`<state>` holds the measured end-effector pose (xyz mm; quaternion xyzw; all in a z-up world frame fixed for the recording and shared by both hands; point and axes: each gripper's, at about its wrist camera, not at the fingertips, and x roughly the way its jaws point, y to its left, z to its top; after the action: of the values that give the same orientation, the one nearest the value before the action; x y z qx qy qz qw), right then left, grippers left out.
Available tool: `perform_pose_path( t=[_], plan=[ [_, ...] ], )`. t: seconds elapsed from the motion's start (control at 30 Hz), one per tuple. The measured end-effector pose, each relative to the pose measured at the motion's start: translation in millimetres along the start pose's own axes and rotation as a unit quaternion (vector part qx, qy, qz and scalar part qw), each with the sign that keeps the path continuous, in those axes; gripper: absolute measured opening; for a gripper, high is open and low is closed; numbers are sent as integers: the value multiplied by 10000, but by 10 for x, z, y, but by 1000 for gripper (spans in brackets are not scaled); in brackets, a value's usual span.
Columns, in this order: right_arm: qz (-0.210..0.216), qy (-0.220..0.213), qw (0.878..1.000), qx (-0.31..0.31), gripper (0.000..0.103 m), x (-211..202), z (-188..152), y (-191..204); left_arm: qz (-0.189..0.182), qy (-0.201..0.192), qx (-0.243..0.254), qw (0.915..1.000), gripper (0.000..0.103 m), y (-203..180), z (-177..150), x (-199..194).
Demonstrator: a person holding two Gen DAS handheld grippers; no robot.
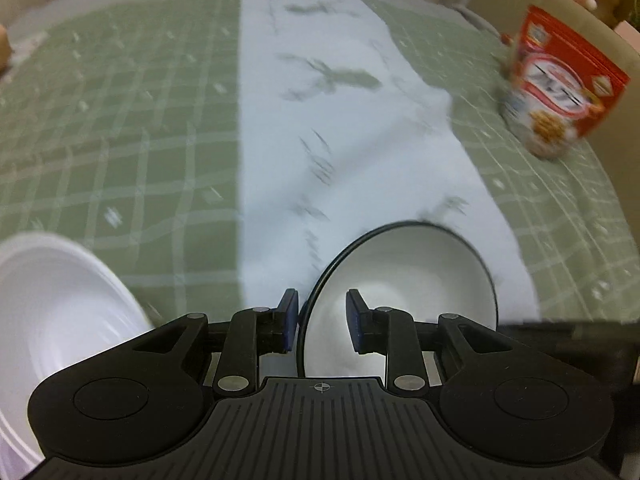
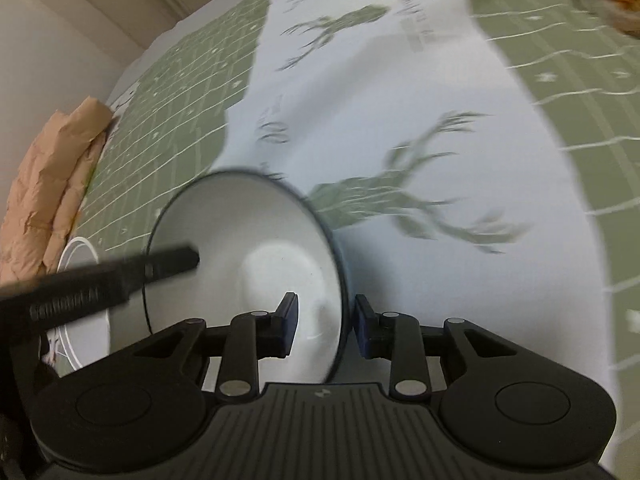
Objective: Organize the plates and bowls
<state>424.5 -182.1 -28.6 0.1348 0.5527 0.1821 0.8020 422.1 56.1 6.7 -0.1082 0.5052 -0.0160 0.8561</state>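
A white bowl with a dark rim [image 1: 404, 272] stands tilted over the white table runner, and both grippers are at its rim. In the left wrist view my left gripper [image 1: 323, 320] straddles the bowl's left rim, one blue pad outside and one inside, with a gap showing, so it is open. In the right wrist view the same bowl [image 2: 240, 232] has its right rim between the pads of my right gripper [image 2: 326, 324], which is shut on it. A black finger [image 2: 172, 258] of the left gripper reaches over the bowl's far rim. A stack of white plates [image 1: 60, 304] lies at the lower left.
A green checked tablecloth [image 1: 120, 120] with a white reindeer runner [image 2: 460, 80] covers the table. A red cereal box [image 1: 560, 80] stands at the far right. Crumpled brown paper [image 2: 52, 184] lies at the table's left edge, beside a white plate [image 2: 86, 340].
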Motion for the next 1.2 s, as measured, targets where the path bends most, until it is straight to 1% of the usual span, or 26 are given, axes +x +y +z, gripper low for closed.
perform_pose_path(
  t=[0.1,0.17,0.23,0.33,0.47,0.57,0.67,0.8,0.93,1.07,1.2],
  plan=[
    [-193,-216,9995,-96,30,-213,-27,-153,-310,212,-41,9993,29,-128,-110,96],
    [-326,-323,9988,-177,30,-289,-37,-230,-426,326,-41,9986,29,-168,-155,218],
    [-368,-340,9986,-155,30,-271,-33,-299,-477,287,-67,9984,29,-189,-177,313],
    [-330,-266,9991,-7,30,-170,-34,-406,-621,294,-120,9976,29,-201,-181,429],
    [-74,20,9997,237,30,28,-53,-519,-605,367,-70,9975,29,-233,-212,556],
    [-40,29,9998,184,35,91,-71,-500,-651,452,-199,9967,29,-221,-268,650],
    [-70,26,9999,97,36,81,-89,-467,-660,455,-206,9966,29,-218,-298,655],
    [-116,28,9999,25,37,68,-135,-428,-844,652,-431,9934,28,-133,-336,613],
    [-91,74,9999,-18,38,87,-151,-349,-779,749,-451,9931,28,-92,-445,457],
    [-31,128,9999,-101,39,159,-162,-206,-689,723,-461,9939,28,17,-550,294],
    [-10,180,9994,-282,39,238,-177,-35,-395,635,-407,9964,28,70,-613,280]
  ],
)
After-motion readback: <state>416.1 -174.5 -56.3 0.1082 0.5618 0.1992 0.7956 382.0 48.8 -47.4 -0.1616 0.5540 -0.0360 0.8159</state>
